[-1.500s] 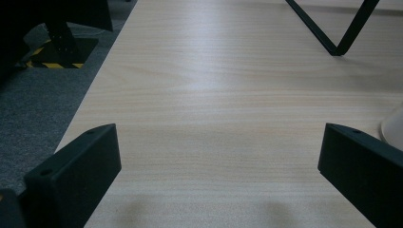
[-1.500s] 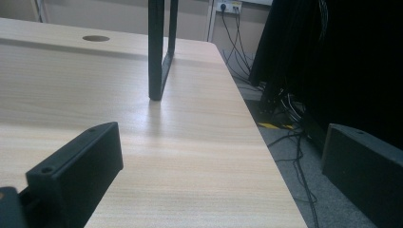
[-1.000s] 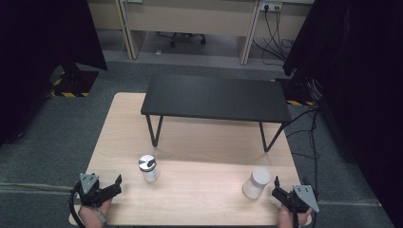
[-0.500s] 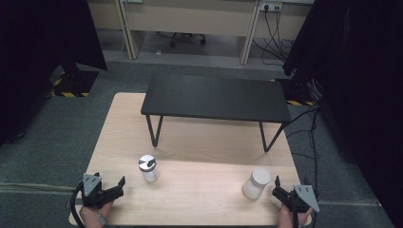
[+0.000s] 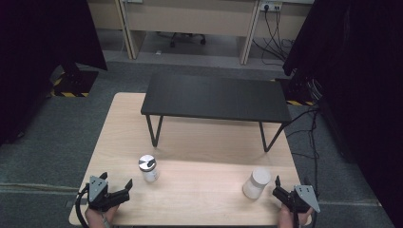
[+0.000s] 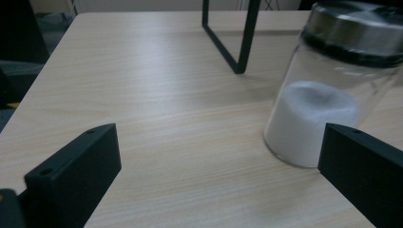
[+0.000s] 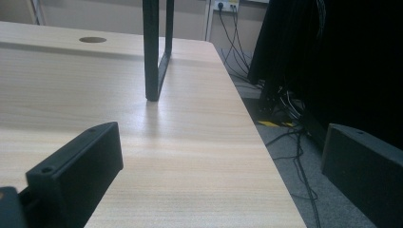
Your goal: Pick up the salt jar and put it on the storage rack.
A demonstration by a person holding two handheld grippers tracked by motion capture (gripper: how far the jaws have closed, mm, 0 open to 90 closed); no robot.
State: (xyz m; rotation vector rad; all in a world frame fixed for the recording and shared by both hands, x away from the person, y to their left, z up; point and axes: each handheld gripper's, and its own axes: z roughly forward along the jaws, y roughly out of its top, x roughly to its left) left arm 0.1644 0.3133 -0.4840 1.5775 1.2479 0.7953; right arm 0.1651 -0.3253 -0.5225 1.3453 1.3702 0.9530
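A glass jar (image 5: 148,167) with a metal lid, part full of white powder, stands on the wooden table (image 5: 199,142) near the front left. My left gripper (image 5: 115,181) is open at the front left corner, just left of the jar. In the left gripper view the jar (image 6: 328,99) stands close ahead, beside the right jaw, and nothing lies between the jaws of the gripper (image 6: 221,142). A white cylindrical container (image 5: 256,182) stands at the front right. My right gripper (image 5: 291,183) is open just to the right of it. In the right gripper view the gripper (image 7: 223,142) points past the table's right edge.
A low black bench (image 5: 216,97) on thin metal legs stands across the back half of the table. One of its legs (image 7: 154,52) rises ahead in the right gripper view. Cables (image 5: 311,128) trail on the floor to the right. Dark curtains (image 5: 361,71) flank both sides.
My left gripper has drifted slightly right, toward the jar, and a little nearer the front edge. The right gripper, the jar and the white container have stayed put.
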